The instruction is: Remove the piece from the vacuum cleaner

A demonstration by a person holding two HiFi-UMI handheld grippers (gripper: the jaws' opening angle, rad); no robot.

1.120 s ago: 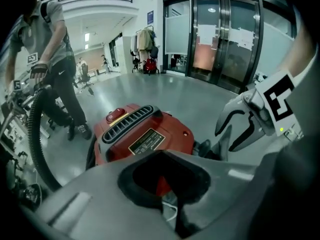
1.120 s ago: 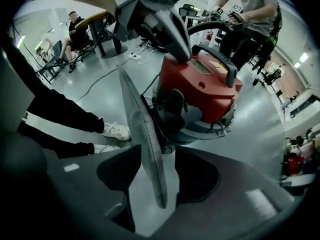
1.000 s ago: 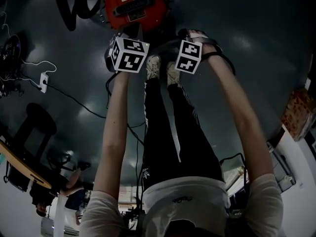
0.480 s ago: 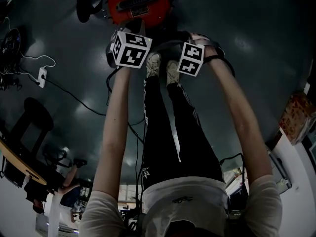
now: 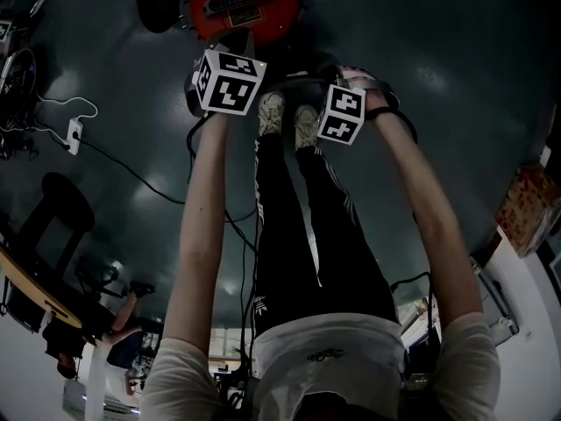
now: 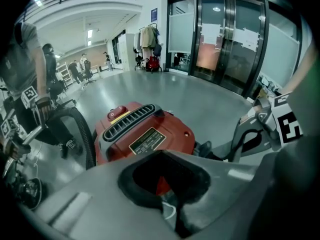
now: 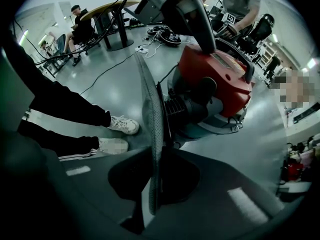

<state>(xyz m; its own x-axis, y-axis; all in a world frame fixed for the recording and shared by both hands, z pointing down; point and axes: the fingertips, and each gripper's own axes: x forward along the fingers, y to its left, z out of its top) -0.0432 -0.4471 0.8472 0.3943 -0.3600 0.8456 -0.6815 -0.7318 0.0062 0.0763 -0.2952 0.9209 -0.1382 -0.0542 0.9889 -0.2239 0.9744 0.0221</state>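
Clamps right tool point(image 7: 150, 209) on thin grey piece point(image 7: 152, 119), held edge-on between the jaws, red vacuum point(image 6: 150, 134) close ahead of both tools, left tool point(image 6: 175, 219) with jaws together beside the right.

Head view, changes over the last second:

1. The vacuum cleaner point(image 5: 244, 5) has shifted toward the top centre of the frame. The top edge now cuts off more of its red body.
2. The hose point(image 5: 158, 3) showed as a long loop at upper left. Only a short dark section remains in frame.
3. The left hand-held gripper point(image 5: 230, 82) has moved up the frame, keeping pace with the vacuum cleaner.
4. The right hand-held gripper point(image 5: 343, 113) has moved down and slightly right, away from the vacuum cleaner. Its marker cube is tilted further.
5. The white power strip point(image 5: 74, 132) at the left edge sits slightly higher.
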